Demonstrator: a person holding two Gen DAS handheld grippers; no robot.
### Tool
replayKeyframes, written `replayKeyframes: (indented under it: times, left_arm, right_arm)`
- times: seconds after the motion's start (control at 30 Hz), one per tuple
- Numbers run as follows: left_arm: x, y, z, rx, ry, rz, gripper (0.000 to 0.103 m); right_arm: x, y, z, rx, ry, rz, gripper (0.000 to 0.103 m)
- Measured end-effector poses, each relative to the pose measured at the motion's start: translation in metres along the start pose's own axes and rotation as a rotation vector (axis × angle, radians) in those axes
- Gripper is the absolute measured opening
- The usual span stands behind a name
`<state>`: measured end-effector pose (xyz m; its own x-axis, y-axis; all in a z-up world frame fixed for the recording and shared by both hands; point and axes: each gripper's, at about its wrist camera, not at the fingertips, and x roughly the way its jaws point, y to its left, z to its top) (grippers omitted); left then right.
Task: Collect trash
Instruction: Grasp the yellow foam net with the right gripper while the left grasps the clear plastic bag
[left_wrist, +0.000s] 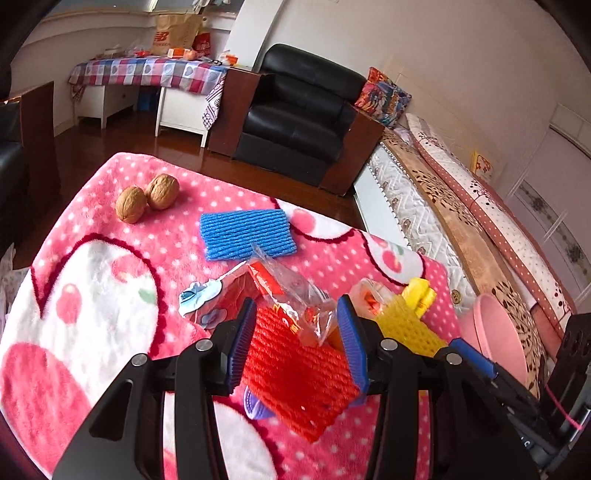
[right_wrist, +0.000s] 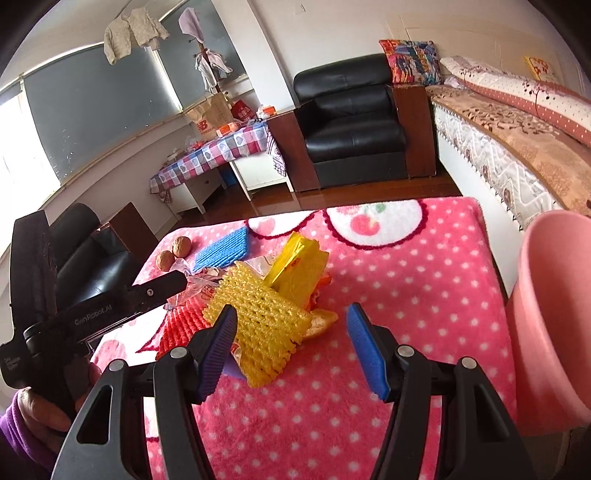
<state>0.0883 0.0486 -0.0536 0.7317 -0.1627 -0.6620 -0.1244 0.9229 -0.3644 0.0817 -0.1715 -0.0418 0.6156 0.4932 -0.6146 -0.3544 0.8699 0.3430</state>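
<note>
The left gripper (left_wrist: 295, 332) hangs over the trash pile with its blue-padded fingers (left_wrist: 242, 343) spread wide. The red foam net (left_wrist: 295, 376) lies between and beneath them, and a crumpled clear wrapper (left_wrist: 291, 291) rises in the gap at about 12 o'clock from the net. From this angle the pads look to stand just clear of the net on both sides, though the fisheye makes it hard to tell whether the right pad brushes the wrapper's edge; nothing appears clamped.

The right gripper (right_wrist: 291, 347) is likewise spread wide, empty space and pink polka-dot blanket (right_wrist: 406, 295) showing between its pads. The yellow foam net (right_wrist: 258, 325) lies at the left finger (right_wrist: 218, 350), its lower edge running just beside or behind that pad; the right finger stands well apart from it over bare blanket. A yellow plastic bag (right_wrist: 299, 266) stands up at 12 o'clock behind the net, with a piece of orange peel (right_wrist: 321, 321) at the net's 3 o'clock side.

The trash sits heaped together near the blanket's middle: red net, wrapper, yellow net, bag and a torn scrap of printed paper (left_wrist: 199, 295). A blue foam net (left_wrist: 245, 232) lies flat at 11 o'clock from the pile, apart from it, and two walnuts (left_wrist: 147, 197) rest touching each other farther out toward 10 o'clock. A pink bin (right_wrist: 554, 314) stands at the blanket's 3 o'clock edge in the right wrist view.
</note>
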Motion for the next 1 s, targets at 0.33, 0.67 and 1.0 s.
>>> replayKeyframes:
  times: [0.33, 0.67, 1.0]
  left_arm:
    - [0.001, -0.002, 0.000, 0.025, -0.024, -0.019, 0.018]
    - [-0.034, -0.021, -0.008, 0.124, -0.102, -0.039, 0.015]
    - [-0.068, -0.047, -0.019, 0.192, -0.160, -0.087, 0.015]
  right_arm:
    - [0.014, -0.005, -0.005, 0.034, 0.062, 0.067, 0.021]
    - [-0.021, -0.001, -0.015, 0.022, -0.001, 0.059, 0.009]
    - [-0.072, -0.010, -0.020, 0.041, -0.087, 0.032, 0.009]
